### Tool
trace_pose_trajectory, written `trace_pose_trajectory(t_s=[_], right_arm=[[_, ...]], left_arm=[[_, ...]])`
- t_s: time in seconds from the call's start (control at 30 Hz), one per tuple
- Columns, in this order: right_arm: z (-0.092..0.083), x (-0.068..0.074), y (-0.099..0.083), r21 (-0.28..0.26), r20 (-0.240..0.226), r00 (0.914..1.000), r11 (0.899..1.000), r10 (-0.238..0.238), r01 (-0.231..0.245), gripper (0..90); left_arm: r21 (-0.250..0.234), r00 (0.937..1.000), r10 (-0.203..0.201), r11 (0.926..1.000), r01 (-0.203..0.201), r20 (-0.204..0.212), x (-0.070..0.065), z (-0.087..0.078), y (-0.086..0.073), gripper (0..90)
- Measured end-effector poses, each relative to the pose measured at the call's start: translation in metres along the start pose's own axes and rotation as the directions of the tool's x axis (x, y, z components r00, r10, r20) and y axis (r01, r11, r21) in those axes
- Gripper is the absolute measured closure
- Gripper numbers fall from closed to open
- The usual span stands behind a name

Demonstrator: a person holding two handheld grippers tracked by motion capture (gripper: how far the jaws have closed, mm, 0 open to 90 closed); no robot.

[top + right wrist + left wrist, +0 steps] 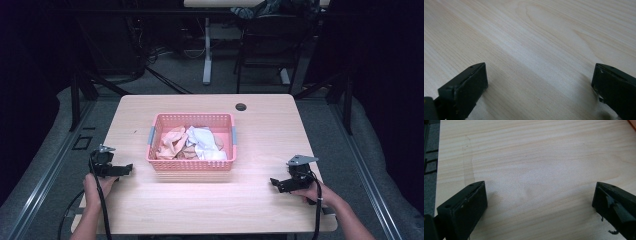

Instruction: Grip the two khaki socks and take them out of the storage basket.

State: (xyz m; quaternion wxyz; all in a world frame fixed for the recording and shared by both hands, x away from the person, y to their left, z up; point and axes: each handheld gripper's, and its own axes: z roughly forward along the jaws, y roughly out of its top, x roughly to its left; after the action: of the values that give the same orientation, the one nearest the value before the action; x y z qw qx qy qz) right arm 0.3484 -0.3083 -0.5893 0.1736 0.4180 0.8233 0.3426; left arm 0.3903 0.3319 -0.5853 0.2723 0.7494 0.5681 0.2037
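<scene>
Pale wood table (260, 135) sits in the middle, a round cable hole (241, 107) near its far edge. Grey floor (175, 75) all around, cables snaking across it at the back. Another desk (220, 4) stands behind on a white leg (207, 50). Dark black surrounds left and right, black frame struts (80, 90) at the sides.

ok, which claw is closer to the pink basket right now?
Left. The left claw sits just off the pink basket at its near-left corner, open over bare table. The right claw is farther off, beyond its near-right corner, also open.
</scene>
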Motion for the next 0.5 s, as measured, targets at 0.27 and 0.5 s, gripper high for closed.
trace_pose_trajectory(t_s=[0.27, 0.5], right_arm=[[0.0, 0.0001, 0.0, 0.0, 0.0, 1.0, 1.0, 0.0, 0.0, 0.0], [-0.0005, 0.0006, -0.0004, 0.0, 0.002, 1.0, 1.0, 0.005, -0.005, 0.0]], left_arm=[[-0.001, 1.0, 0.003, 1.0, -0.003, 0.003, 0.0001, -0.0002, -0.0003, 0.0], [0.018, 1.0, 0.001, 0.9998, -0.001, 0.006, -0.0007, -0.0005, 0.0015, 0.0]])
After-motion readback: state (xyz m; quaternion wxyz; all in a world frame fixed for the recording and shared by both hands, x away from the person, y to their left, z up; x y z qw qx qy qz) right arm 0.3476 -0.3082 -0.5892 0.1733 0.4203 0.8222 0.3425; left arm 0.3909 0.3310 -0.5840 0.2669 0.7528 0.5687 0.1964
